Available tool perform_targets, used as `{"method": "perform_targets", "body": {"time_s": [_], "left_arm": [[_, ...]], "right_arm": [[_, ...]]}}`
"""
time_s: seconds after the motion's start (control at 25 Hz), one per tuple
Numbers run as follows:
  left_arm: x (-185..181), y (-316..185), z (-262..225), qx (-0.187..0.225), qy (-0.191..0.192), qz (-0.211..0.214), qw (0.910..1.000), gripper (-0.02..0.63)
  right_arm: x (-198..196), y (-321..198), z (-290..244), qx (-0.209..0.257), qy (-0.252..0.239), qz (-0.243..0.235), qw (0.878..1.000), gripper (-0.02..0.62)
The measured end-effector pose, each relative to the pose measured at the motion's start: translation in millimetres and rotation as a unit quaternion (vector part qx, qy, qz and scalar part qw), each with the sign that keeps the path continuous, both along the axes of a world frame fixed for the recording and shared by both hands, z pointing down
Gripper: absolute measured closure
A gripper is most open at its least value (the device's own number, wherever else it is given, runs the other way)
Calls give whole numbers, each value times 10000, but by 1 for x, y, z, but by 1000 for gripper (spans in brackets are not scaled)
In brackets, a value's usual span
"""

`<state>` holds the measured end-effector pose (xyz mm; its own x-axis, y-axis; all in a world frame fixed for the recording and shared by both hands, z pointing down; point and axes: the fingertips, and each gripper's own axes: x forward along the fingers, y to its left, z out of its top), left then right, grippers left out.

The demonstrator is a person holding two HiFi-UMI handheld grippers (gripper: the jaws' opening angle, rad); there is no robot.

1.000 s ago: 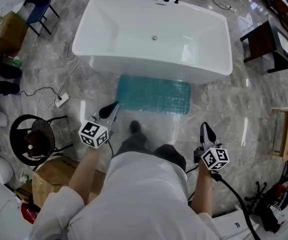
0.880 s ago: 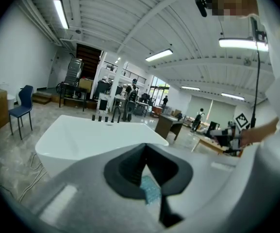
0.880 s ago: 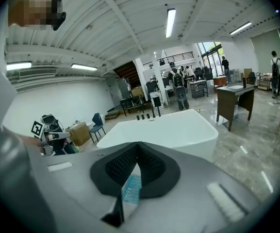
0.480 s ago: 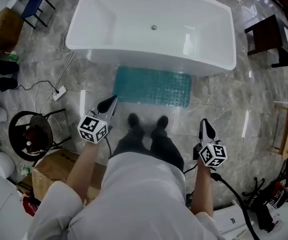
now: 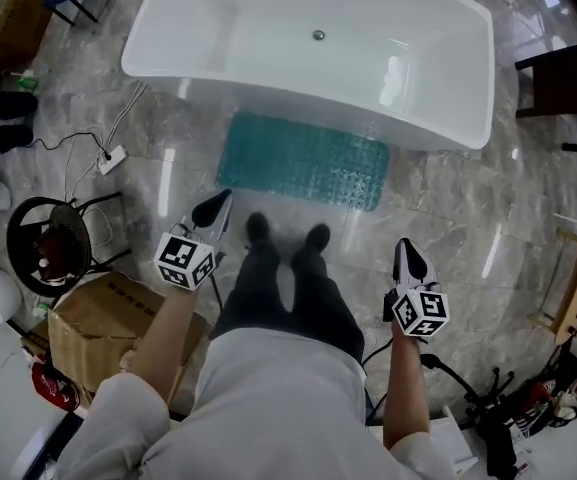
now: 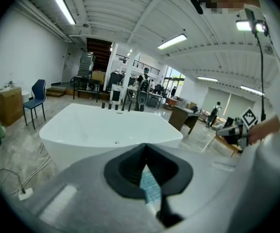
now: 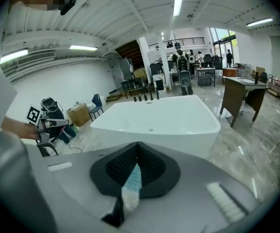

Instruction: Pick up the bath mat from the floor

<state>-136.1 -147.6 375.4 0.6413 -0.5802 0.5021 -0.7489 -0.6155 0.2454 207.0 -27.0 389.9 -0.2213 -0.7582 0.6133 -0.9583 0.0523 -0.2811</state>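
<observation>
My left gripper [image 5: 218,204] and right gripper [image 5: 406,253] are both pressed together and empty, with the bath mat [image 5: 303,160] flat on the floor [image 5: 448,208] ahead between them, just beside the bathtub [image 5: 218,18].

Item: bath mat [image 5: 304,161]
Look: teal, translucent, bumpy texture, rectangular
Pose: flat, unfolded
Place: on the grey marble floor, long edge just beside the white bathtub [image 5: 308,38]
</observation>
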Motion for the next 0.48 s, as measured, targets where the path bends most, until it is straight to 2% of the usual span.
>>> {"method": "perform_targets", "body": {"time_s": [0.28,0.48], "left_arm": [[11,-23,78,-134,-137,-40,9998,606],[-1,-36,154,-285,-163,-76,9994,606]], "right_arm": [[19,-33,82,-203,80,-139,9997,589],[24,-49,155,-264,105,-169,9995,589]]}}
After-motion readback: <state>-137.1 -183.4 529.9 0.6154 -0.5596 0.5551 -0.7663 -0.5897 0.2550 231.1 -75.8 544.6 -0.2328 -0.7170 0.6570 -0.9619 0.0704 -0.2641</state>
